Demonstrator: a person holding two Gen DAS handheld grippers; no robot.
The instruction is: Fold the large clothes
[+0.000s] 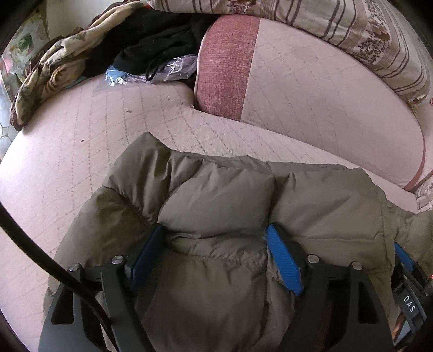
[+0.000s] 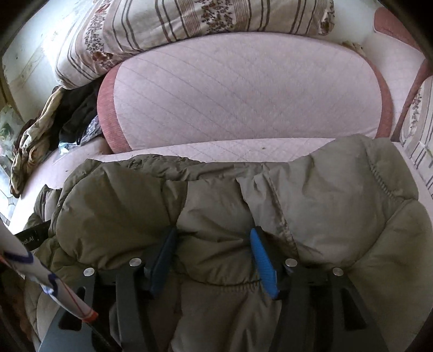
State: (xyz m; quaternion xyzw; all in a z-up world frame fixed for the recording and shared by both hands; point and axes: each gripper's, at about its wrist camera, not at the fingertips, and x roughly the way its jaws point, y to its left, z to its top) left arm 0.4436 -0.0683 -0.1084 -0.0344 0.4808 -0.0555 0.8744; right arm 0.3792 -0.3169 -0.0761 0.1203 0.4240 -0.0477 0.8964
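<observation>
Pink quilted bedding point(image 1: 81, 168) covered the bed on which everything lay. Left tool point(image 1: 216, 251) had its blue pads pressed into a puffy fold of the olive down jacket point(image 1: 216, 195), pinching it between spread jaws. Right tool point(image 2: 213, 251) gripped another thick fold of the same jacket point(image 2: 338, 203) in the same way. The jacket's far edge lay bunched across the middle of the bed — bare quilt showed beyond it and out to the left. Farther back a rolled pink quilt point(image 2: 243, 89) closed off that side, with a striped floral pillow point(image 2: 189, 19) on top. At the far left corner sat a patterned blanket point(image 1: 48, 70), dark clothes point(image 1: 151, 40) and a plastic bag point(image 1: 173, 67).
</observation>
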